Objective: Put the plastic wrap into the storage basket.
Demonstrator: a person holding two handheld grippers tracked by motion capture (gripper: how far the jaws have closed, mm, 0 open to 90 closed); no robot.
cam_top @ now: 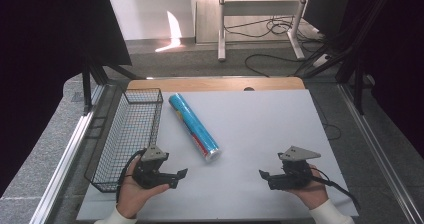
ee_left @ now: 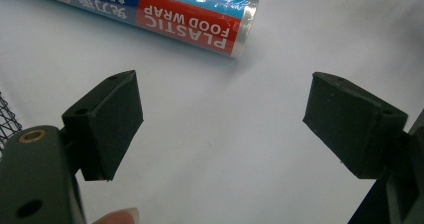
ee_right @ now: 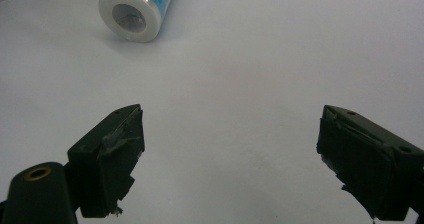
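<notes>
High view showed the plastic wrap roll [cam_top: 194, 127] lying slantwise near the bench's left edge beside the wire basket [cam_top: 131, 134] (likely its destination), while left gripper [cam_top: 181, 174] and right gripper [cam_top: 264, 175] waited wide open, empty, at the near edge.

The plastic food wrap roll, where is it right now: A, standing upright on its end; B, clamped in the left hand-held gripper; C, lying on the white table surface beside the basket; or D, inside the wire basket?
C: the plastic food wrap roll lies on its side on the white table surface, just right of the wire basket in the high view, with both hand-held grippers open and clear of it.
</notes>
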